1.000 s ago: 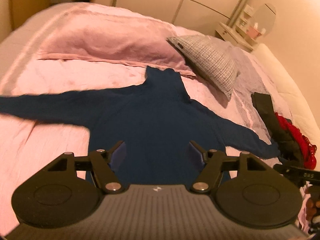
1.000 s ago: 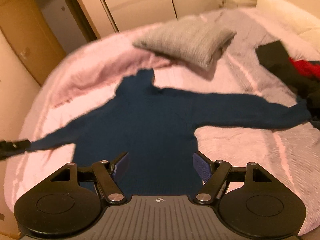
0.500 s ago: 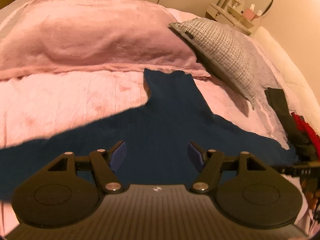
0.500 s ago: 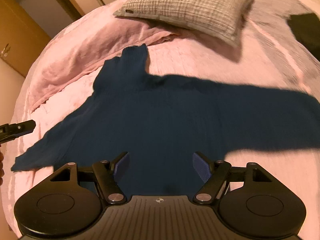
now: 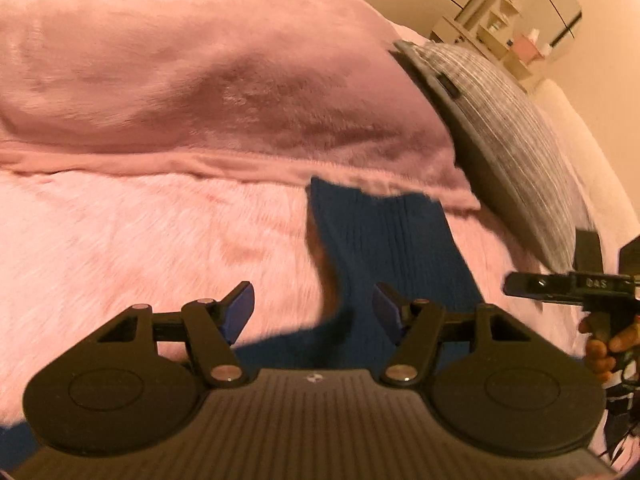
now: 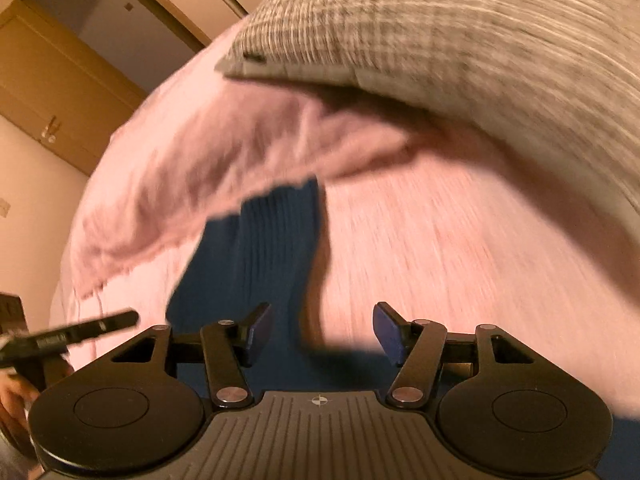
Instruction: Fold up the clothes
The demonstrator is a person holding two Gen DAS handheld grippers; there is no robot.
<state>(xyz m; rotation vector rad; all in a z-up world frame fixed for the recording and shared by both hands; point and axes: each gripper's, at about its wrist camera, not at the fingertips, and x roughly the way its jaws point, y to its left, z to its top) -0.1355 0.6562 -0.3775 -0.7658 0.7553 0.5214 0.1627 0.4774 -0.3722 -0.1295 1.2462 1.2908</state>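
Note:
A dark blue ribbed turtleneck sweater [image 5: 384,236] lies flat on a pink fuzzy bedspread [image 5: 140,248]; its tall collar points toward the pillows. My left gripper [image 5: 312,306] is open and empty, low over the sweater's left shoulder beside the collar. My right gripper [image 6: 322,326] is open and empty over the right shoulder, the collar [image 6: 272,240] just ahead and left of it. Each gripper shows at the edge of the other's view: the right one [image 5: 560,286] and the left one [image 6: 80,330].
A pink plush pillow [image 5: 200,80] lies behind the collar. A grey checked pillow [image 5: 508,140] leans beside it and fills the top of the right wrist view [image 6: 460,40]. A white dresser with a mirror [image 5: 508,28] and wooden wardrobe doors [image 6: 52,92] stand beyond the bed.
Both grippers have moved forward and lower, from over the sweater's body to its shoulders by the collar. Both stay open.

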